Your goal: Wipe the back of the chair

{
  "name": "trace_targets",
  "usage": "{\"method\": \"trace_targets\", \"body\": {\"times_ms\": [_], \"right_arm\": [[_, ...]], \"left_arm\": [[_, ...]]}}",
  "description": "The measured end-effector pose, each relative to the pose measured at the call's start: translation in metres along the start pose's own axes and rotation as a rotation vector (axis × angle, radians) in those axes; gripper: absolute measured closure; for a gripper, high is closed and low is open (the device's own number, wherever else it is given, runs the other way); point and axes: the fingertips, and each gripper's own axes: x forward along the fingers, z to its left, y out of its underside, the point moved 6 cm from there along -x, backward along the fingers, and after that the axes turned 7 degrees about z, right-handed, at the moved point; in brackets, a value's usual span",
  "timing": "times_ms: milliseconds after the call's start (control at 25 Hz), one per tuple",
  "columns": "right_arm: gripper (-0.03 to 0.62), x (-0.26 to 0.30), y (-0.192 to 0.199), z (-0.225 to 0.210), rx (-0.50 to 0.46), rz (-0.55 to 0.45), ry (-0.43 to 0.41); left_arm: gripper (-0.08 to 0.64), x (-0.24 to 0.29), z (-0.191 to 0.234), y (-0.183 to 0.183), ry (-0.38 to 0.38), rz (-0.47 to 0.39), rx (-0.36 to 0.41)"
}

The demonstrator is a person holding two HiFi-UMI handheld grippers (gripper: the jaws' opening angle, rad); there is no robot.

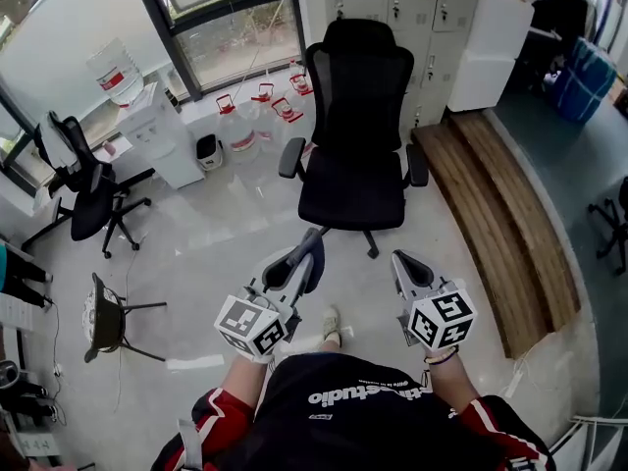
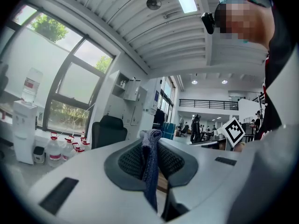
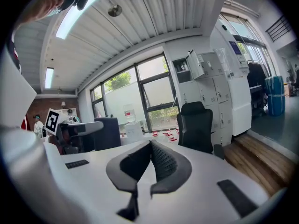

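Observation:
A black office chair [image 1: 359, 130] with a tall mesh back stands ahead of me in the head view, facing me; it also shows as the chair [image 2: 108, 130] in the left gripper view and the chair [image 3: 196, 126] in the right gripper view. My left gripper [image 1: 307, 250] is shut on a dark blue-grey cloth [image 2: 150, 164], which hangs between its pads [image 2: 131, 160]. My right gripper [image 1: 400, 260] is shut with nothing in it. Both grippers are held short of the chair's seat, apart from it.
Several water jugs [image 1: 257, 111] and a water dispenser [image 1: 147, 116] stand by the window. A second black chair [image 1: 90, 194] and a stool [image 1: 106, 317] are at the left. A wooden step [image 1: 500, 214] runs along the right, lockers [image 1: 412, 8] behind.

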Motion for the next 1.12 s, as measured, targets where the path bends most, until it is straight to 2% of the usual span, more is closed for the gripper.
{"method": "trace_targets", "body": {"times_ms": [440, 720, 1120], "right_arm": [[0.577, 0.129, -0.101, -0.007, -0.056, -0.005, 0.004], [0.577, 0.202, -0.136, -0.009, -0.091, -0.008, 0.016], [0.577, 0.229, -0.148, -0.033, -0.079, -0.005, 0.051]], "left_arm": [[0.492, 0.06, 0.131, -0.064, 0.047, -0.011, -0.013], [0.492, 0.088, 0.21, -0.078, 0.066, -0.041, -0.026], [0.492, 0.115, 0.241, -0.086, 0.068, -0.068, -0.032]]}}
